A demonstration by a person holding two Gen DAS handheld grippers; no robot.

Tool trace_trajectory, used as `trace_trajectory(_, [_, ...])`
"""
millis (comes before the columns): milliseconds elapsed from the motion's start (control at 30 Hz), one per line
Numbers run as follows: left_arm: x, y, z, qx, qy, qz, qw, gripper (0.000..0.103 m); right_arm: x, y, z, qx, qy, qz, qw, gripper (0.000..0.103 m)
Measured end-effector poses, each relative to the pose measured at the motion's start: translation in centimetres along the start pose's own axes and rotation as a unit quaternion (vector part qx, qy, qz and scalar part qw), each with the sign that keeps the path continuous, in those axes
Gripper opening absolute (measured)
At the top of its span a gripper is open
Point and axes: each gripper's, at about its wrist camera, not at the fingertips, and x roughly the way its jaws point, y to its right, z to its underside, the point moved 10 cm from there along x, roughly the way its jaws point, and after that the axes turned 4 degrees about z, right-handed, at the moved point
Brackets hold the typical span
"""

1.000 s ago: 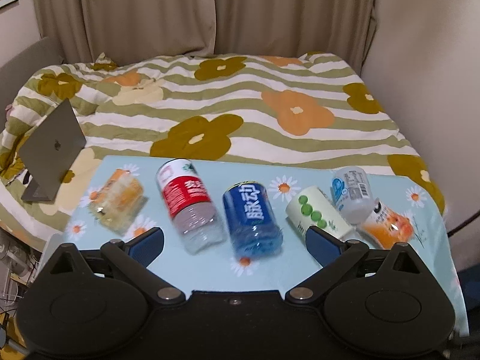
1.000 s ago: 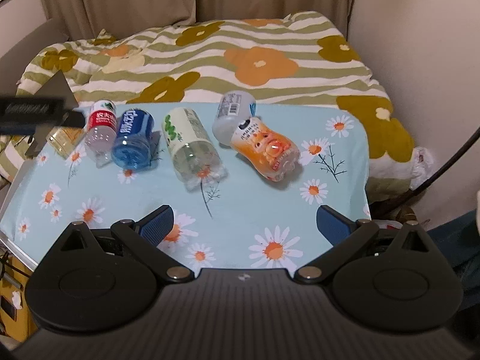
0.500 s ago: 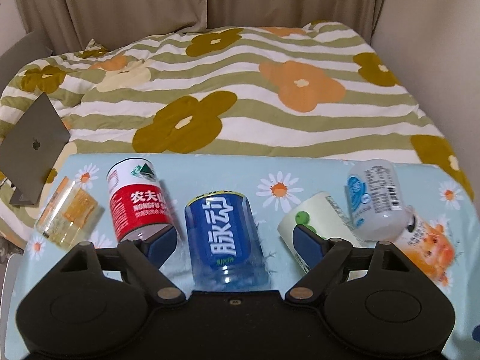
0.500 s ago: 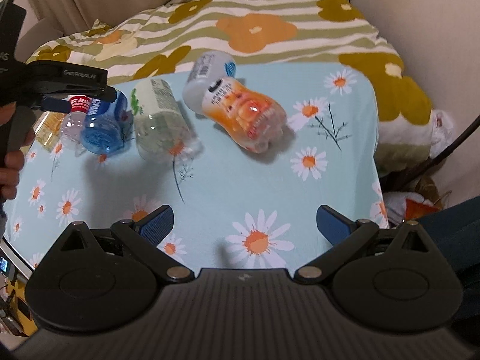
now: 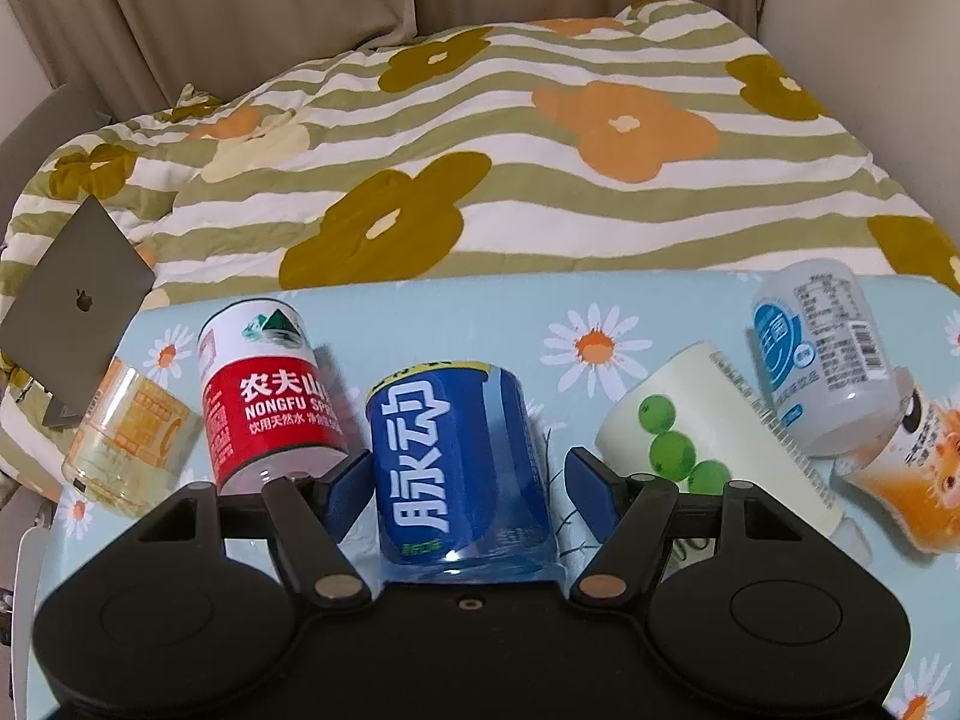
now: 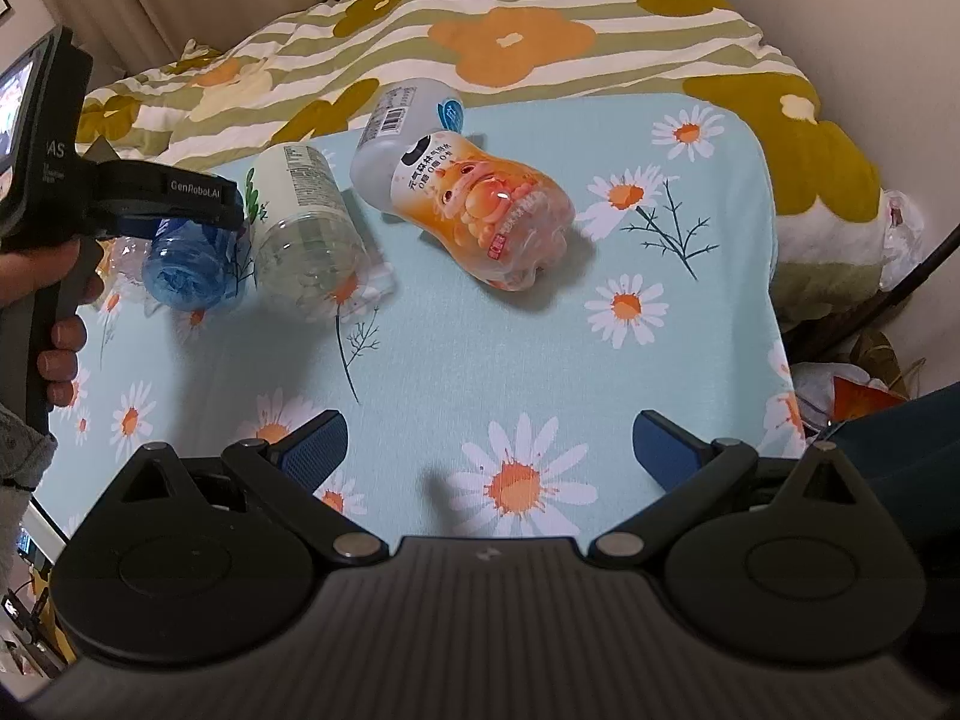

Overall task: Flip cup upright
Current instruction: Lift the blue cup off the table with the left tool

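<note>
Blue cup (image 5: 459, 462): lies on its side on the daisy-print tablecloth (image 6: 600, 360), its blue label with white characters facing up, its clear blue base toward the left wrist camera.
Left gripper (image 5: 462, 480): jaws spread wide, one blue pad on each side of the blue cup; narrow gaps show on both sides, so I judge it is not yet gripped.
Right gripper (image 6: 489, 441): jaws wide, holding nothing, over bare cloth well apart from the cups.
Red-label cup (image 5: 270, 396): on its side, just left of the blue one, close against the left pad.
Green-dot cup (image 5: 690, 444): on its side, just right of the blue one, partly behind the right pad.
Other cups: a pale yellow one (image 5: 129, 444) at far left, a grey-blue one (image 5: 822, 360) and an orange one (image 6: 480, 210) at right, all lying down.
Done: nothing stands upright; the approach to the blue cup looks complete.
Left: close on it, lift, turn it upright, set it down; presumably the rest after.
Beyond the cloth: a flowered striped quilt (image 5: 540, 150) with a laptop (image 5: 78, 306) on it.
</note>
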Motion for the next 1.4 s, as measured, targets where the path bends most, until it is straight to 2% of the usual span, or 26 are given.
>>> trace_trajectory(167, [0.6, -0.2, 0.7, 0.009, -0.012, -0.001, 0.9999, 0.066, 0.2, -0.3, -0.2, 0.002, 0.0, -0.001, 1.0, 0.103])
trace_trajectory(467, [-0.4, 0.0, 1.1, 0.021, -0.002, 0.012, 0.9997, 0.065, -0.4, -1.0, -0.2, 0.003, 0.009, -0.003, 1.0, 0.103])
trace_trajectory(633, [-2.9, 0.3, 1.8, 0.021, 0.007, 0.025, 0.9994, 0.065, -1.4, -1.3, -0.3, 0.002, 0.017, -0.005, 1.0, 0.103])
trace_trajectory(1067, [-9.6, -0.9, 8.5, 0.014, 0.0, 0.08, 0.9967, 0.065, -4.7, -4.3, 0.4, -0.009, 0.044, -0.001, 0.999, 0.103])
trace_trajectory(1400, [-9.2, 0.2, 12.5, 0.039, -0.009, 0.114, 0.9926, 0.065, -4.9, -6.8, 2.5, 0.0, 0.04, 0.02, 0.999, 0.103])
